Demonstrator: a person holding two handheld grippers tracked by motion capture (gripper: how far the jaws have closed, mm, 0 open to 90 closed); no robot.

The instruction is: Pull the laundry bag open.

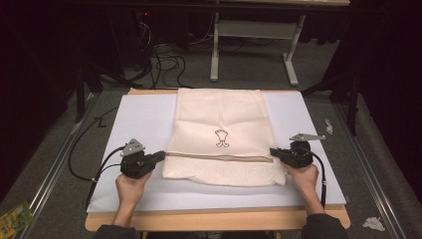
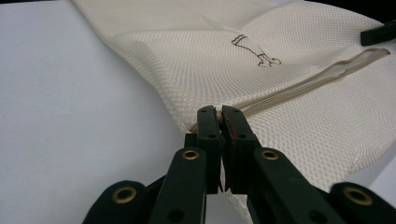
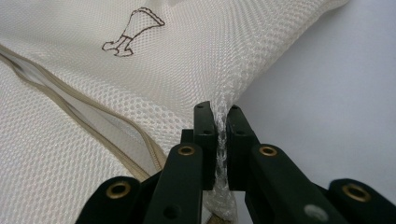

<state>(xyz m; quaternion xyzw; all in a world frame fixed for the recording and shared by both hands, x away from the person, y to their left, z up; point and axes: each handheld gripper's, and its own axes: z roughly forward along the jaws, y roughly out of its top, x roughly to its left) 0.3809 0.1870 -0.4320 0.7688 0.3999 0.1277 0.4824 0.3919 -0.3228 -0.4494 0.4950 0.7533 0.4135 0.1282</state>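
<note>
A: What is the biggest thing here?

B: The bench (image 1: 219, 219). It has a wooden edge at the near side, and a white sheet (image 1: 139, 119) covers almost all of its top.

A: And on the sheet?

B: A cream mesh bag (image 1: 221, 119) lies flat in the middle. Its far end reaches the far edge of the bench, and its near end stops before the near edge, so a strip of white sheet is free there. The sides of the bag are well apart from the left and right edges of the bench.

A: Does the bag have marks?

B: Yes. A beige zipper (image 1: 219, 157) runs across it from side to side, in the near part. A small dark drawing (image 1: 222, 138) is just behind the zipper, near the middle.

A: Where are the hands?

B: The left hand (image 1: 132, 185) is at the left side of the bag, the right hand (image 1: 303, 175) at the right side, both level with the zipper.

A: And the jaws?

B: The left gripper (image 2: 219, 114) has its jaws together, clamped on the left side of the bag, where the zipper ends. The right gripper (image 3: 219, 112) is clamped on the right side of the bag; a pinch of mesh stands between its jaws.
</note>
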